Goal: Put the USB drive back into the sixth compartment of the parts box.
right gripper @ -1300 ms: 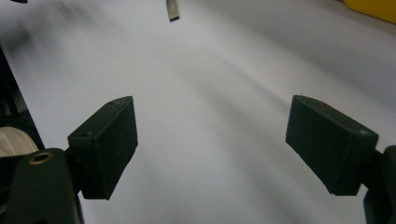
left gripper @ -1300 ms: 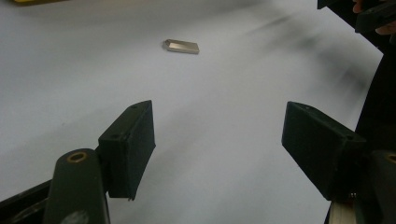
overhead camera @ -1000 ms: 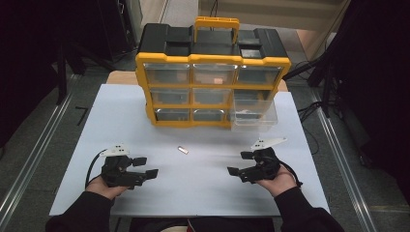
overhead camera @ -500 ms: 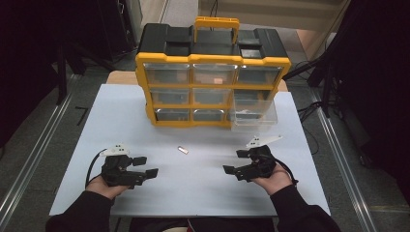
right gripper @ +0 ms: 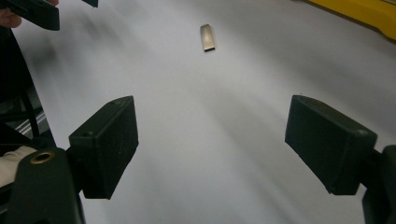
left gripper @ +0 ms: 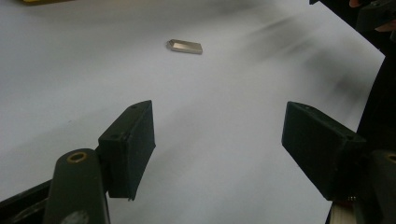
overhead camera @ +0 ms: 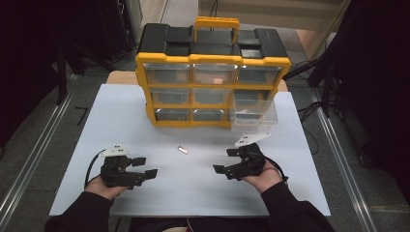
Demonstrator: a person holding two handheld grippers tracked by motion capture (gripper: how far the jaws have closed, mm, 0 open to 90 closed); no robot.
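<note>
A small flat metal piece [overhead camera: 183, 150] lies on the white table [overhead camera: 145, 121], in front of the yellow and black drawer organizer [overhead camera: 212, 77]. My left gripper [overhead camera: 144, 166] rests near the front left, open, with nothing between its jaws. My right gripper [overhead camera: 225, 161] sits at the front right, also open and empty, pointing left toward the metal piece. The left gripper view has the metal piece [left gripper: 186, 46] far ahead of the gripper [left gripper: 219, 144]. The right gripper view has the metal piece [right gripper: 208, 37] ahead of the gripper [right gripper: 212, 149].
One clear drawer [overhead camera: 254, 113] at the organizer's lower right is pulled out over the table. Metal rails [overhead camera: 34, 159] run along the floor on both sides. Bare white tabletop lies between the two grippers.
My right gripper has moved left and slightly forward toward the metal piece. The left gripper has stayed put.
</note>
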